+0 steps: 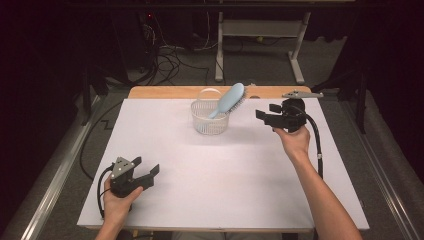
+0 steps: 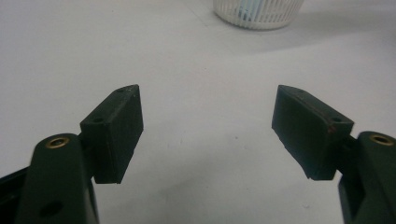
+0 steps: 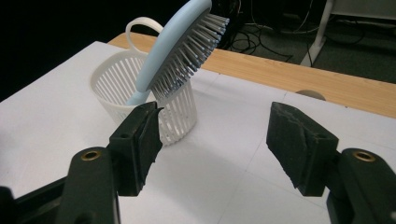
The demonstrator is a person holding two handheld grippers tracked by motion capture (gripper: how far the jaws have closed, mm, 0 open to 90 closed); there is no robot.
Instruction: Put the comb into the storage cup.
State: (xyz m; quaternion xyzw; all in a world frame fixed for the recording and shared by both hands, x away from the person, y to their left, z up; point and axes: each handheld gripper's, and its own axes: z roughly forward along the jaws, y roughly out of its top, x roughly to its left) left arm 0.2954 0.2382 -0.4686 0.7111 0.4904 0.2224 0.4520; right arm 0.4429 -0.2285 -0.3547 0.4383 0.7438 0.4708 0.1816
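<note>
The hairbrush [image 1: 229,99] stands handle-down in the white basket [image 1: 209,120] far across the counter [image 1: 200,170], apparently placed, with the right gripper [image 1: 265,118] just beside it and the left gripper [image 1: 148,174] near, jaws released, so withdrawing seems next.

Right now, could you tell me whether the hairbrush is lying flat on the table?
No, the hairbrush stands handle-down in the white basket, its bristled head leaning out over the rim.

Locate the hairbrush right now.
The light blue hairbrush stands handle-down in the white slatted basket at the table's far centre in the high view, head leaning over its rim toward the right gripper.
</note>
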